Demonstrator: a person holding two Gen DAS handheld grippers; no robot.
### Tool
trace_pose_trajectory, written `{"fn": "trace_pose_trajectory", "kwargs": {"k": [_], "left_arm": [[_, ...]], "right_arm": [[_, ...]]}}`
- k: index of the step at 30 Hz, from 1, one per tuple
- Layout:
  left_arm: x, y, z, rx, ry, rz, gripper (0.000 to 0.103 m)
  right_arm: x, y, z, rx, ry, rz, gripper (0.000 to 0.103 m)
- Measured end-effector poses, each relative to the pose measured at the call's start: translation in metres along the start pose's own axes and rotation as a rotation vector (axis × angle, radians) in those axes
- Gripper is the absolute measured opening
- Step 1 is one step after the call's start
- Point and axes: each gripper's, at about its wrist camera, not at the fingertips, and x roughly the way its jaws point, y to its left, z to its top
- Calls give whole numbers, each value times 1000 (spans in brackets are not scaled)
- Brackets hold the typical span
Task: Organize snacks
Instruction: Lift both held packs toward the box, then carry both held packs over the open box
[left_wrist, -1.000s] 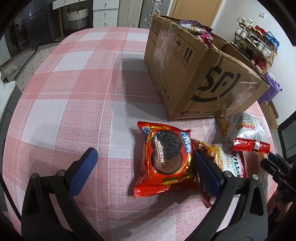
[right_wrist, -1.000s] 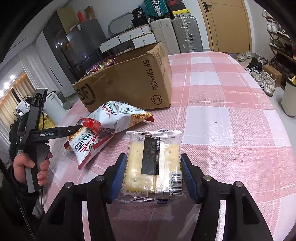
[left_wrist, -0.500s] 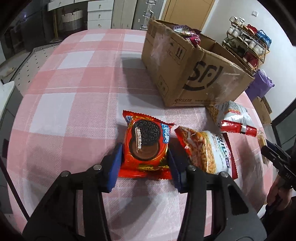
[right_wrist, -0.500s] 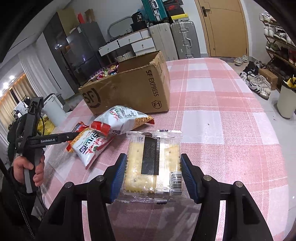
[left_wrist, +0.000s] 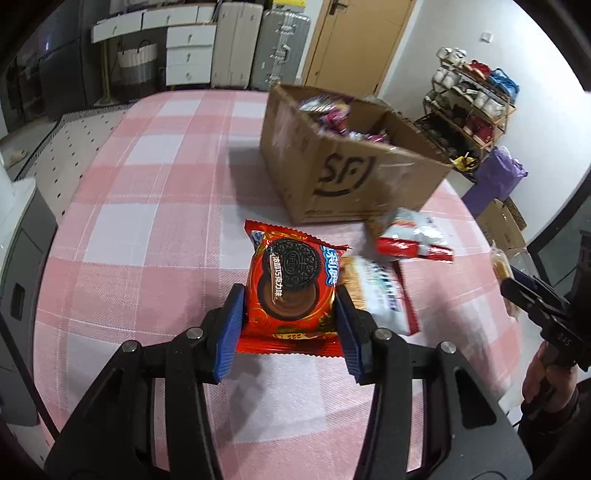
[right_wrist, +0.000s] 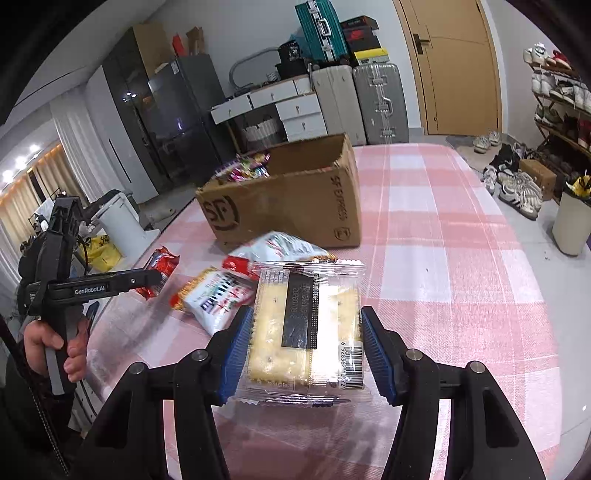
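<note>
Right now the left gripper (left_wrist: 290, 321) is clamped on a red foil packet of chocolate sandwich cookies (left_wrist: 293, 288), its blue ribbed pads pressing the packet's two sides and holding it off the pink-and-white checked cloth of the counter (left_wrist: 155, 229). The right gripper (right_wrist: 306, 350) is likewise clamped on a clear plastic pack of pale square crackers (right_wrist: 306, 328) with a black label strip down its middle, also lifted clear of the cloth.

Just beyond the cookie packet, a white snack bag with orange print (left_wrist: 380, 291) lies flat on the counter, and a white bag with a red sealed end (left_wrist: 413, 240) lies a little farther on, near the foot of the box. In the right wrist view the same two bags (right_wrist: 218, 291) (right_wrist: 277, 247) lie between the crackers and the box.

Farther out stands an open brown cardboard shipping box (left_wrist: 347, 166) with a black logo on its side, and colourful wrapped snacks (right_wrist: 243, 168) show over its rim.

At the right edge of the left wrist view a hand (left_wrist: 543, 380) grips the other tool's black handle; in the right wrist view a hand (right_wrist: 55, 347) at the left edge holds the black handle of the left tool.
</note>
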Motion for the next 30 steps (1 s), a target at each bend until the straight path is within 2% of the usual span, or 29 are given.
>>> {"fn": "trace_pose_trajectory", "kwargs": {"k": [6,16,23,30], "left_arm": [[-29,-21,10,62,-34,-29,44],[-62,-51,45,151,-87,-75,44],[-62,-64,78,161,-98,-108,44],[-45,-74,121,157,-117,-108,44]], "right_arm": [[-19,15,17,-16,-46,11,59],[-39,41,59,-89,-110,46,59],[-43,57,89,-145,-150,66,59],[-27,50,119,-129,-172,98,59]]}}
